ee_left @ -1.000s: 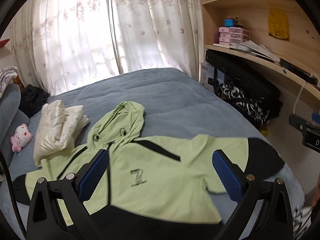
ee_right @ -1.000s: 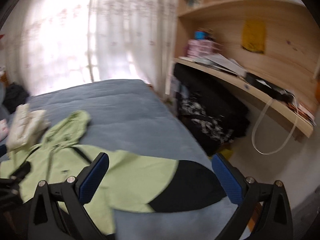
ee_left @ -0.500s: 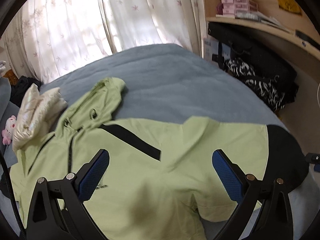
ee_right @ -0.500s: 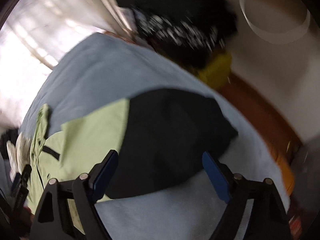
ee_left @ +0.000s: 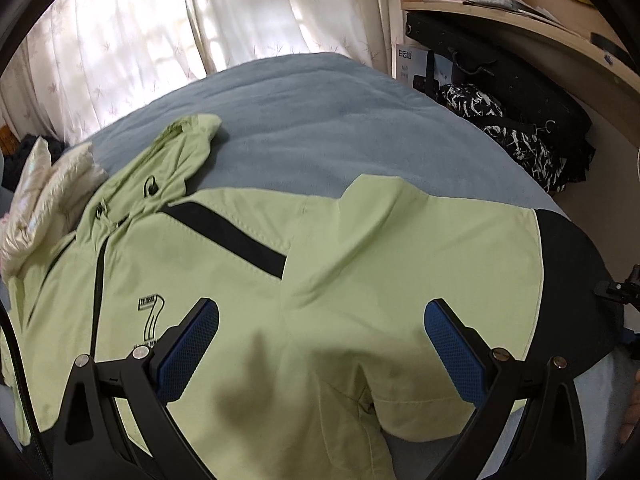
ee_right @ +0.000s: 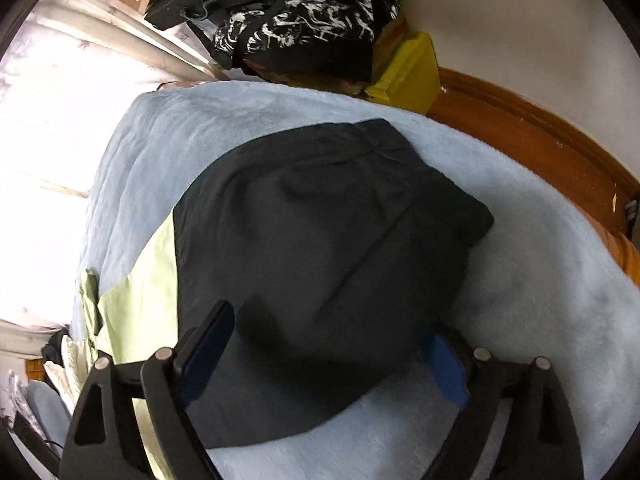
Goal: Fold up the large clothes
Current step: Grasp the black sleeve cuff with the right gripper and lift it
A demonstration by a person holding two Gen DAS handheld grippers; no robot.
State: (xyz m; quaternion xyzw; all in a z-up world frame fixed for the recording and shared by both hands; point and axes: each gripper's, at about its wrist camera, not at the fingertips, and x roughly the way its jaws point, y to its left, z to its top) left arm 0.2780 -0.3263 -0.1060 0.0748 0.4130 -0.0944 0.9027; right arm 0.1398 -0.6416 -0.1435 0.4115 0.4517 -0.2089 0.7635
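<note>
A light green hooded jacket with black trim lies spread flat on a blue-grey bed, hood toward the curtains. Its right sleeve ends in a black section, which also shows in the left wrist view. My left gripper is open, low over the jacket's body near the sleeve seam. My right gripper is open, its fingers straddling the near edge of the black sleeve end, close above the bed.
A folded cream garment lies left of the hood. Curtains hang behind the bed. A wooden shelf unit with a black case and patterned black bag stands at the right. A wooden floor strip borders the bed.
Both grippers have dropped closer to the jacket. The right gripper swung down from facing the room to sit over the black sleeve end. The left moved forward over the chest.
</note>
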